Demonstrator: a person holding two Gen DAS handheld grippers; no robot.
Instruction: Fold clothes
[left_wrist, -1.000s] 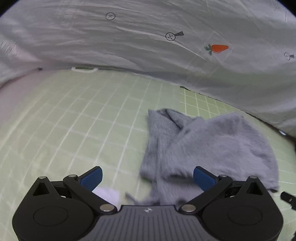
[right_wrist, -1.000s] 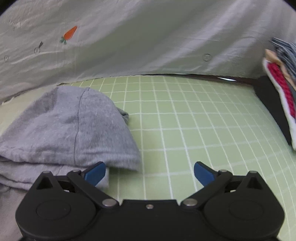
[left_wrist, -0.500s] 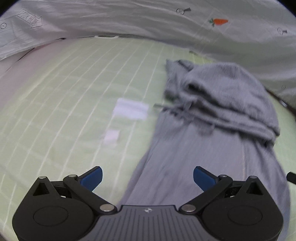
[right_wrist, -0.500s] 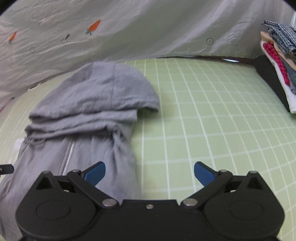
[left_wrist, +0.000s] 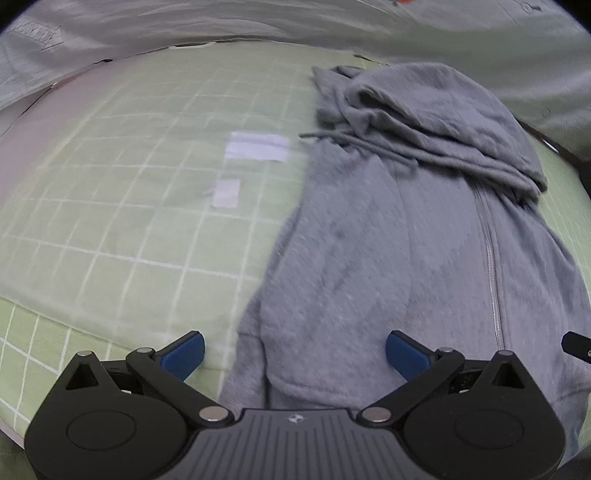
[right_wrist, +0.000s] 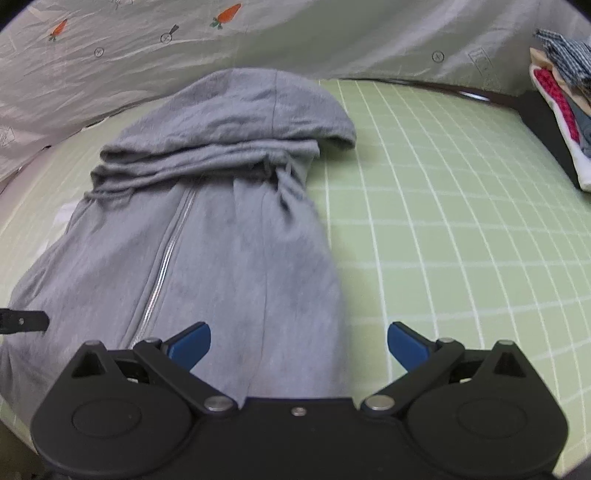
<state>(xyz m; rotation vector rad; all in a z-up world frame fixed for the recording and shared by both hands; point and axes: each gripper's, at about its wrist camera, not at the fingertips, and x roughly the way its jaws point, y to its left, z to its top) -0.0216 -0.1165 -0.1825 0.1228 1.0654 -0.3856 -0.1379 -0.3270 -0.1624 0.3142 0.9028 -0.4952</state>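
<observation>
Two grippers (left_wrist: 294, 349) (right_wrist: 298, 341) spread, empty | hoodie (right_wrist: 207, 236) lengthwise, hood far end

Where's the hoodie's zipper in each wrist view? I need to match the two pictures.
Left wrist: the zipper runs down the right side, below the bunched hood.
Right wrist: the zipper runs down left of centre, slanting toward the lower left.
Shared landmark: the hood, lying at the zipper's far end in both views.
</observation>
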